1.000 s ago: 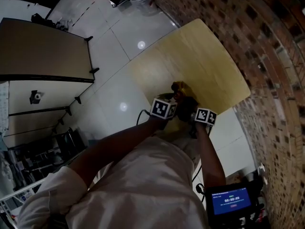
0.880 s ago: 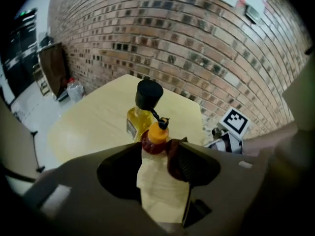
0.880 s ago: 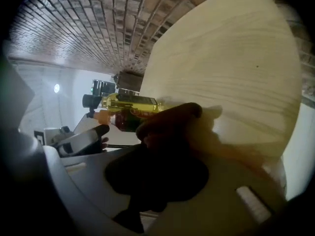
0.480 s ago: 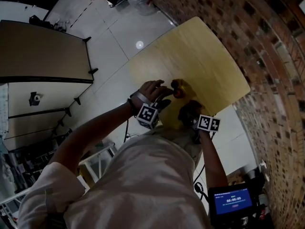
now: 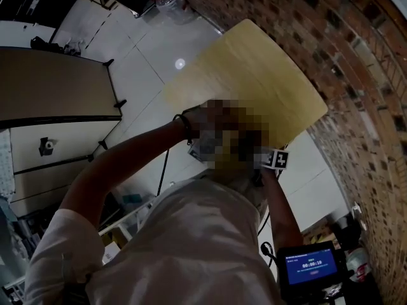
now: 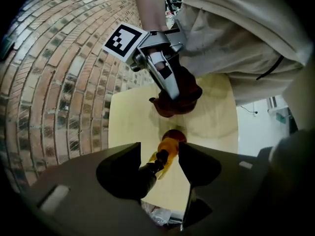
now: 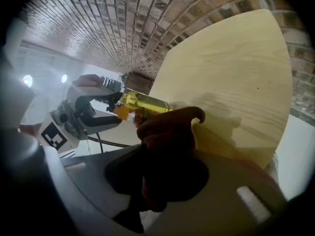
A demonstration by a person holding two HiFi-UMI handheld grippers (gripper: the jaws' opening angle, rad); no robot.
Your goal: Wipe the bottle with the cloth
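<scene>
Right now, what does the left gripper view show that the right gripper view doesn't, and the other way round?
Only the left gripper view: the right gripper seen from outside, its black-and-white marker cube, and the person's light shirt.

Only the right gripper view: the left gripper seen from outside, clamped on the bottle, which is held off the table.

Both: the clear yellow bottle, the dark reddish-brown cloth gripped in the right gripper close to the bottle, the pale wooden table and the brick wall.

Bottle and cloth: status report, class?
Left tongs hold the bottle off the table, jaws just opened wider. Right tongs shut on brown cloth, at bottle's end. Nothing in the way.
</scene>
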